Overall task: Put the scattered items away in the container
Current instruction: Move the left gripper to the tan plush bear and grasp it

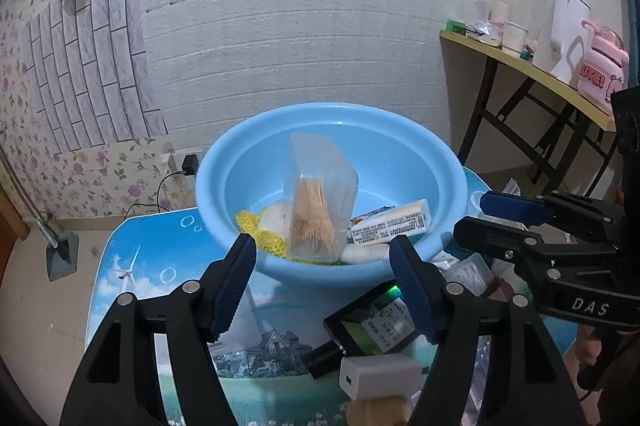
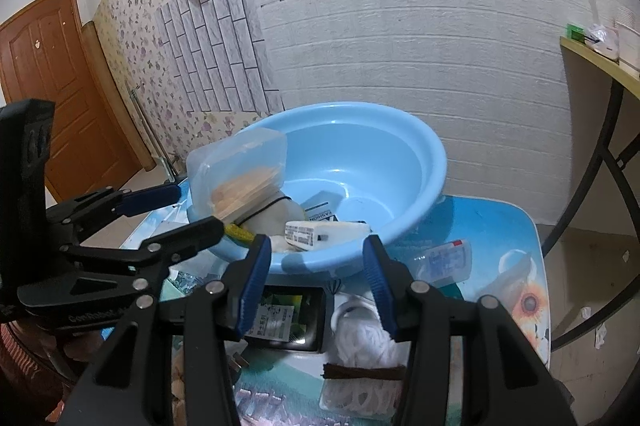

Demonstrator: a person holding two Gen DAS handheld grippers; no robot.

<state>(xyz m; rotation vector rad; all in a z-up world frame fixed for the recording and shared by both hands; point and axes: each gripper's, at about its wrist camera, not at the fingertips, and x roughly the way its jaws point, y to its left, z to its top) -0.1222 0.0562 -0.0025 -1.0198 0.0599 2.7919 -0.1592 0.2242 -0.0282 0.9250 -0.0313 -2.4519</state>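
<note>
The blue plastic basin [image 1: 332, 146] stood on my bench [image 1: 152, 266], round and smooth. Inside it leaned a clear bag of wooden toothpicks [image 1: 316, 202], a white printed box [image 1: 390, 228], a yellow knitted piece [image 1: 264, 234] and something soft and white [image 1: 276, 216]. My left tool [image 1: 324, 290] was half open with nothing between its blue ribbed pads. My right tool [image 2: 318, 288] was open a little narrower, also empty. In front of the basin lay a black flat device with a label [image 2: 288, 318], a white charger [image 1: 380, 376], a bundle of white cord [image 2: 364, 346] and a small clear packet [image 2: 444, 262], still scattered outside.
</note>
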